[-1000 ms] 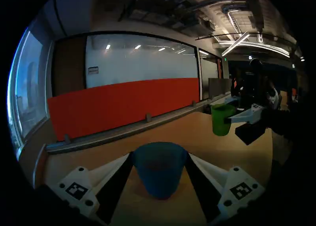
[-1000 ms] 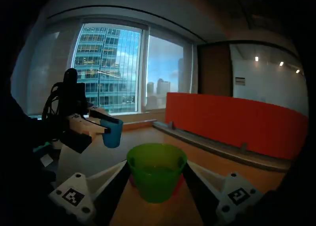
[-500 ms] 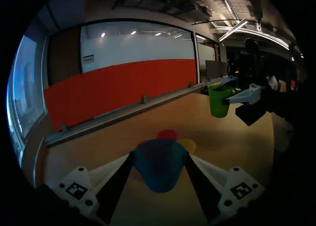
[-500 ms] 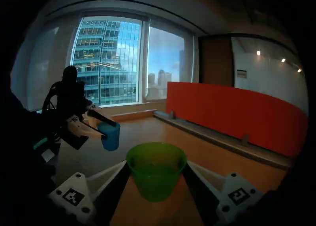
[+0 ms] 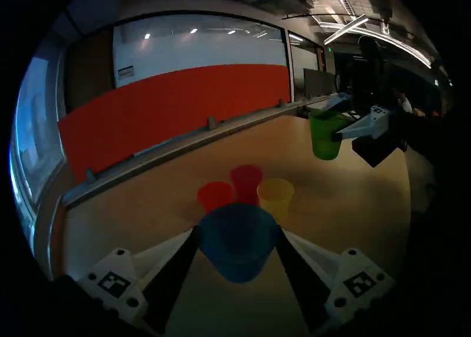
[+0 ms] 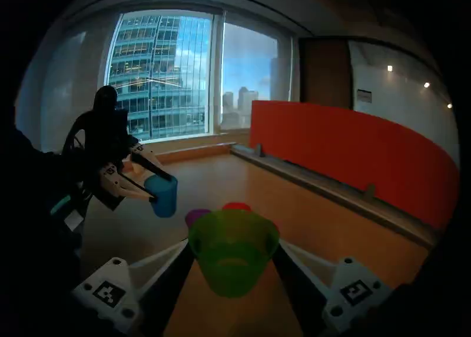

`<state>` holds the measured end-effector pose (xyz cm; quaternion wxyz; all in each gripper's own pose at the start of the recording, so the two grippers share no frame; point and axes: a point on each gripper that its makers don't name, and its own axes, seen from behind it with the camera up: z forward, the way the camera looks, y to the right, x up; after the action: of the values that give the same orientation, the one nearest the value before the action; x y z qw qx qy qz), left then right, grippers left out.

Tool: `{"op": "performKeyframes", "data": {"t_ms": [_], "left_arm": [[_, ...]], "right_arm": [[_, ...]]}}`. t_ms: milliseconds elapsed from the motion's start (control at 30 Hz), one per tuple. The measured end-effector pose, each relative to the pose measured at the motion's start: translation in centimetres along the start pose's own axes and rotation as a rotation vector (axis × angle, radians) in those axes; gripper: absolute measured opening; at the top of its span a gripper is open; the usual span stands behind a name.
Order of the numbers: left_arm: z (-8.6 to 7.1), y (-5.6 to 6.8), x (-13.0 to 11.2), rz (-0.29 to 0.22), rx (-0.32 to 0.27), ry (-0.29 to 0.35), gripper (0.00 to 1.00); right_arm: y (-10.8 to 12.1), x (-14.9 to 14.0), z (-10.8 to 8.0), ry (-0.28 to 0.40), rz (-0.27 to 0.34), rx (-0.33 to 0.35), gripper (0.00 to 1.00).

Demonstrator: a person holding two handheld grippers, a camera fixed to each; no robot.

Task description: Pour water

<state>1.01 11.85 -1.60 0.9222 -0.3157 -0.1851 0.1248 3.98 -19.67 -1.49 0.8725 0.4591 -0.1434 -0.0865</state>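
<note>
Two cups are carried upright and clear of the table, presumably so that nothing spills before pouring: the left hand-held gripper is clamped on the blue cup, the right hand-held gripper on the green cup. Each hangs a little short of the three cups standing together; whether either carried cup holds water cannot be told.

Dim and underexposed indoors. Bright with daylight through the windows, backlighting the right gripper view's left side. Lit by ceiling strips in the left gripper view. Bowed at edges; soft on the near blue cup.
</note>
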Motion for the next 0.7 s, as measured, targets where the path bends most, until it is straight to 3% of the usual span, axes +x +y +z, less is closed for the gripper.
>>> {"op": "performKeyframes", "data": {"t_ms": [700], "left_arm": [[2.1, 0.9, -6.0, 0.0, -0.055, -0.138, 0.9]], "right_arm": [[0.3, -4.0, 1.5, -0.113, -0.002, 0.016, 0.9]]}}
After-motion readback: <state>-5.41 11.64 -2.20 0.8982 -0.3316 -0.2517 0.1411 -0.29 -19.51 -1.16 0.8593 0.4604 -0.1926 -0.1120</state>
